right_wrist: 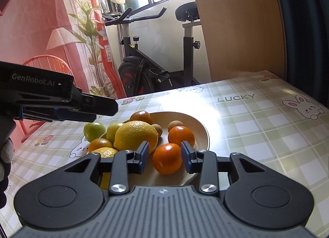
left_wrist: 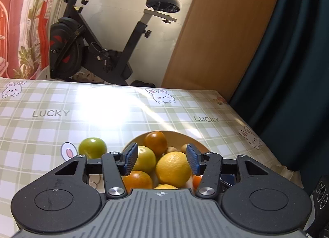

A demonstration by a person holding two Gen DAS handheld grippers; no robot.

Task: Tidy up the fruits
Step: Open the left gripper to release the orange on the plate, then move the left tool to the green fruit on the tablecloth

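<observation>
Held L tongs point(left_wrist: 162, 159) apart above the pile, w/ nothing btwn the pads and nothing clamped. Spotted big lemon point(left_wrist: 173, 168) just beyond & below that gap, w/ oranges packed round it on the plate point(left_wrist: 197, 141). Noted one green fruit point(left_wrist: 92, 147) off to the L of the L tongs, sitting on the checked cloth point(left_wrist: 51, 131), outside the plate rim but near it. Prob the last stray, going by the task.

Set R tongs point(right_wrist: 166, 156) narrowly apart, one pad either side of a mandarin point(right_wrist: 167, 159) resting on the plate. Saw a sliver of gap at the L pad, so read it as not clamped.

Judged the green fruit light, firm, smooth-skinned & keen to roll, esp. on that glossy cloth. Best taken across its widest middle, pads low & level, w/ a gentle squeeze, since too high a hold would likely squirt it out. Reckoned the skin would bruise under a hard pinch. Found little room on the plate's near-L side, fruit heaped & touching there. Expected a drop onto the heap to nudge the lemon or send a neighbour over the rim.
</observation>
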